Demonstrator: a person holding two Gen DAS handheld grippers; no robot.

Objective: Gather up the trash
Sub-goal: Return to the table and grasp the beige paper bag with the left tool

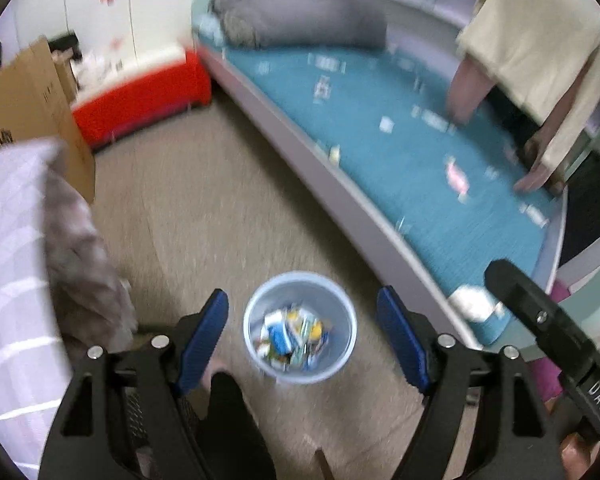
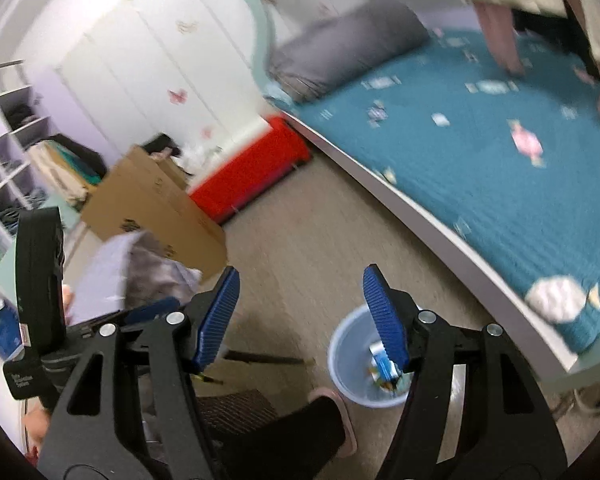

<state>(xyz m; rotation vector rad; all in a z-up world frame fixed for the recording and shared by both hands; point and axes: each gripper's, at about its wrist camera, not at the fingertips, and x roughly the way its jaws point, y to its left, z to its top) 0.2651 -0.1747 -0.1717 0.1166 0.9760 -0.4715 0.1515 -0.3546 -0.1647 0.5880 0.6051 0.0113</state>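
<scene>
A light blue bin (image 1: 350, 334) stands on the beige floor with several wrappers in it. My left gripper (image 1: 302, 296) hangs open above it with nothing between its blue pads. My right gripper (image 2: 300, 274) is also open and empty, and the bin (image 2: 346, 364) sits below its right finger. More wrappers lie scattered on the teal bed cover (image 1: 400, 152): a pink one (image 1: 458, 178) (image 2: 526, 144) and a white crumpled piece (image 1: 474, 302) (image 2: 556, 294) at the near corner. Both views are blurred.
Another person in a beige garment (image 1: 532, 40) stands on the bed. A grey pillow (image 2: 348, 46) lies at its head. A cardboard box (image 2: 152, 200), a red box (image 2: 256, 168) and a heap of bedding (image 1: 16, 264) crowd the left. My slippered foot (image 2: 336, 400) is beside the bin.
</scene>
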